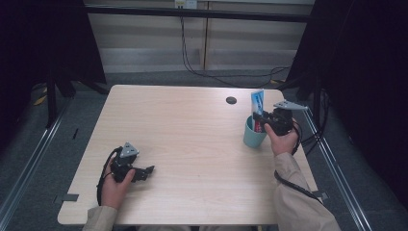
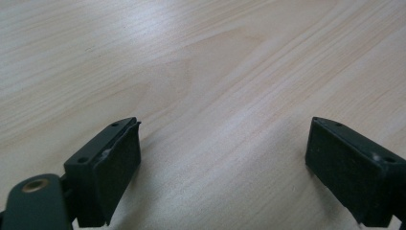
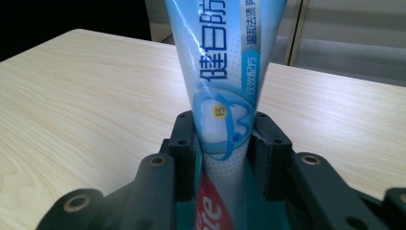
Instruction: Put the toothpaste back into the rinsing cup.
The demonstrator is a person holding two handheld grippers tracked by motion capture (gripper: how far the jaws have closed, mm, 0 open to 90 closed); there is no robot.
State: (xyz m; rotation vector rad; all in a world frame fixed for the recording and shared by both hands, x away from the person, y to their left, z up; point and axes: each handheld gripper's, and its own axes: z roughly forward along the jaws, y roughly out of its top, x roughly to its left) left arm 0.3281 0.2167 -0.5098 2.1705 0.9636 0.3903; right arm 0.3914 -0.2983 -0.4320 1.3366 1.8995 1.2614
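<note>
A blue and white toothpaste tube (image 1: 257,103) stands upright in a teal cup (image 1: 252,137) at the table's right side. My right gripper (image 1: 263,122) reaches in from the right at the cup's rim. In the right gripper view the tube (image 3: 225,72) rises between the two jaws of this gripper (image 3: 222,120). A thin sliver of the teal cup (image 3: 268,211) shows between the left pad and the tube, so the jaws flank it loosely. My left gripper (image 1: 146,171) rests low at the front left, jaws wide apart over bare wood (image 2: 225,129), holding nothing.
The wooden table (image 1: 183,144) has a round dark cable hole (image 1: 231,100) near its far edge. Black cables (image 1: 202,72) hang behind the table. Metal rails (image 1: 337,168) run along the floor on both sides.
</note>
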